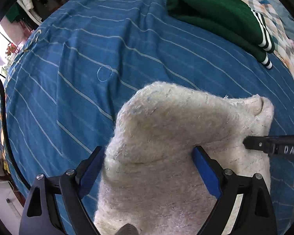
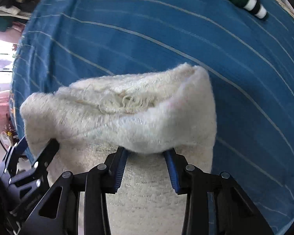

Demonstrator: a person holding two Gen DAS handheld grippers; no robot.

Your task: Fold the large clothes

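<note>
- On the bed, atop its blue striped cover (image 1: 88, 49), a fluffy cream sweater (image 1: 166, 137) lies partly folded into a thick bundle, with a folded green garment (image 1: 215, 13) well apart.
- Risk: the bulky fold could spring open or slide on the cover once both grippers let go, since thick pile resists creasing.
- Left gripper (image 1: 149, 156): jaws spread wide, the upper fold between them, pads not pressing.
- Right gripper (image 2: 147, 152): jaws half closed on the rolled edge; a firm pinch looks likely.
- Snagged loose yarn on a pad is another hazard.
</note>
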